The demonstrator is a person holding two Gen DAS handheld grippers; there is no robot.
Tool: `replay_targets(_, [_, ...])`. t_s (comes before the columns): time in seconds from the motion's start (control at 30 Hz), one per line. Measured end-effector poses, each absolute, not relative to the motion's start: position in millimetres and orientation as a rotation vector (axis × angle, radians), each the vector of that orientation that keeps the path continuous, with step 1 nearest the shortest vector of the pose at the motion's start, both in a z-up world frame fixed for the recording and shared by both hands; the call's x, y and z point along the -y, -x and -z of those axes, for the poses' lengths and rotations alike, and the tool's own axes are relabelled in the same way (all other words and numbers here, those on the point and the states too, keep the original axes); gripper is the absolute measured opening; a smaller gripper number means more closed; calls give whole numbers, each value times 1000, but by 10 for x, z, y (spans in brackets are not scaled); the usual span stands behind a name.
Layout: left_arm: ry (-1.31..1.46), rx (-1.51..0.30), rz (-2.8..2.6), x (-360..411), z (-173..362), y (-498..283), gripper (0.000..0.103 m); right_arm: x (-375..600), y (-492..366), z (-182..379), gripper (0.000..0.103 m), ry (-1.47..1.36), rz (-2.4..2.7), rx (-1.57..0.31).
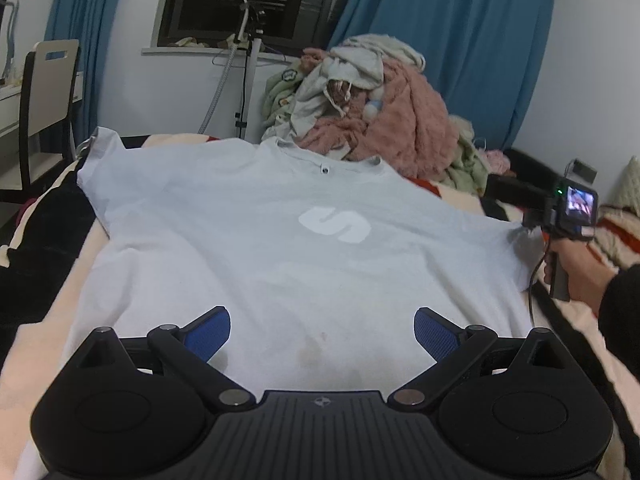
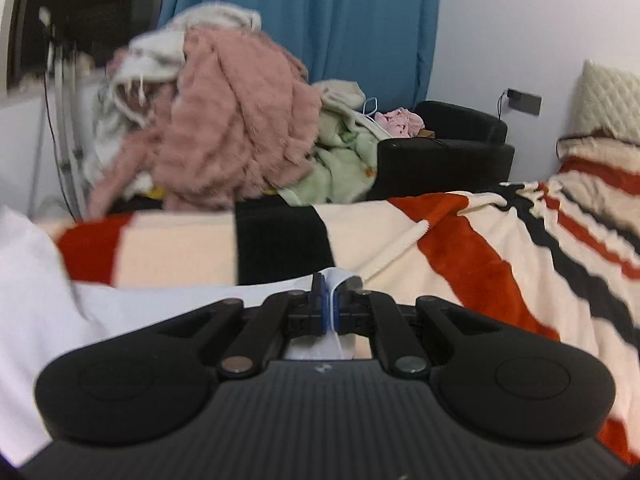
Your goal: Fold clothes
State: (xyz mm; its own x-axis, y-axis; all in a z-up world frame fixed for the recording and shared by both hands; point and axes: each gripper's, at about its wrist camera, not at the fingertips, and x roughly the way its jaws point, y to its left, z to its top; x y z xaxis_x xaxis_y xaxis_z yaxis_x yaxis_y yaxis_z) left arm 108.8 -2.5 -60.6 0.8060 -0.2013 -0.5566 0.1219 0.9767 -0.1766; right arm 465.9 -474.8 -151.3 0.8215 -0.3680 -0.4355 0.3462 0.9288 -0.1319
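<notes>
Left wrist view: pale grey short-sleeved T-shirt [image 1: 280, 248] with a white S-shaped logo, spread flat, front up, on a bed covered by a cream, red and black striped fleece blanket [image 1: 624, 236]; collar at the far end, hem nearest the camera. Left gripper [image 1: 322, 334], black with blue pads, hovers over the hem, its tongs spread wide with nothing between them. Right gripper [image 1: 524, 229], held in a person's hand [image 1: 576, 276] with a dark sleeve, sits at the shirt's right sleeve tip. Heap of loose clothes [image 1: 376, 112], pink fluffy, white and pale green, lies beyond the collar. Blue curtains [image 1: 452, 40], dark window, white stand and a chair at far left fill the background.

Right wrist view: right gripper [image 2: 329, 304], tongs pressed together, pinching a fold of the T-shirt [image 2: 40, 312] sleeve; white fabric shows between the blue pads. Striped blanket [image 2: 480, 248] stretches ahead and right. Clothes heap [image 2: 224, 120], black armchair [image 2: 444, 152] and blue curtain [image 2: 320, 20] lie behind; this view is blurred.
</notes>
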Motion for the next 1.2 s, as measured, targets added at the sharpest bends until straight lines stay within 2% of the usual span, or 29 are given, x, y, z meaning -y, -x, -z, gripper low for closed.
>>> replay_targets(0.17, [113, -631, 167, 91, 718, -1247, 99, 4726, -4702, 1662, 11, -1, 361, -486])
replay_targets(0.2, [113, -634, 167, 97, 734, -1274, 99, 4733, -4678, 1665, 32, -26, 341, -489])
replay_targets(0.23, [109, -636, 170, 108, 746, -1292, 99, 4725, -4657, 1649, 47, -37, 333, -497])
replay_targets(0.27, [106, -638, 173, 118, 757, -1309, 99, 4696, -4615, 1624, 75, -45, 332, -494])
replay_targets(0.3, [102, -636, 174, 129, 762, -1301, 99, 4659, -4541, 1579, 86, -54, 332, -482])
replay_targets(0.47, [103, -625, 193, 146, 755, -1197, 98, 4437, -3968, 1238, 85, -121, 267, -436])
replay_targets(0.57, [114, -625, 211, 152, 744, -1095, 93, 4310, -3416, 1009, 85, -170, 254, -405])
replay_targets(0.83, [109, -643, 308, 186, 666, -674, 86, 3833, -1412, 487, 85, -264, 181, -392])
replay_targets(0.97, [103, -685, 441, 401, 675, -370, 77, 3675, -523, 254, 85, -359, 103, -306])
replay_targets(1.03, [100, -706, 508, 509, 679, -218, 66, 3652, -199, 201, 85, -379, 113, -250])
replay_targets(1.2, [66, -753, 650, 818, 739, 116, 56, 3660, 334, 63, 85, -428, 54, -207])
